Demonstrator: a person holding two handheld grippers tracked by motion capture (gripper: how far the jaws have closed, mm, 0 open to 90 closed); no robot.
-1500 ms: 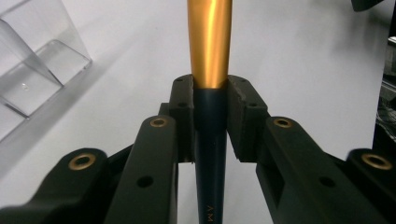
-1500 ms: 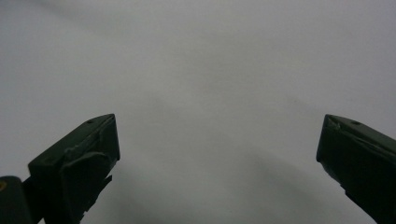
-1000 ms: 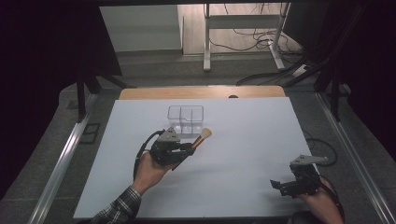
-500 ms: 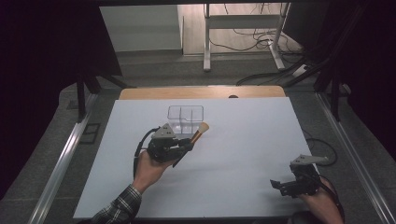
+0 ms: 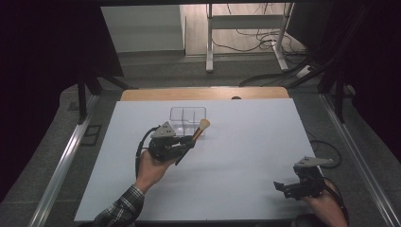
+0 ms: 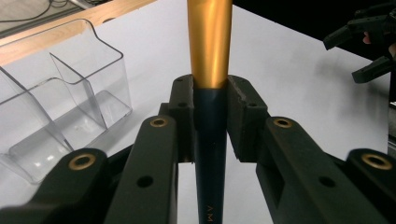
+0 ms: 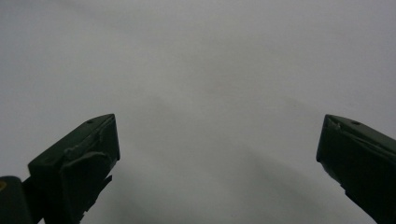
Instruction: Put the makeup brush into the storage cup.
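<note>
A makeup brush (image 5: 197, 133) with a dark handle, gold ferrule (image 6: 209, 42) and tan bristles is clamped in my left gripper (image 5: 188, 142), which is shut on its handle (image 6: 210, 121). The bristle end points toward a clear plastic organizer (image 5: 187, 117) with divided compartments, standing at the back middle of the white table; the organizer (image 6: 60, 107) lies to the left of the jaws in the left gripper view. My right gripper (image 5: 283, 187) rests low near the table's front right corner, jaws wide open over bare white surface (image 7: 215, 107), nothing between them.
The white tabletop (image 5: 246, 146) has a wooden strip (image 5: 203, 93) along its far edge. Metal rails run along both sides, and a desk frame with cables stands on the floor beyond. The right gripper (image 6: 369, 42) is visible far off in the left gripper view.
My left gripper has carried the brush slightly toward the organizer, the bristles now beside its right front corner. The right gripper has stayed put.
</note>
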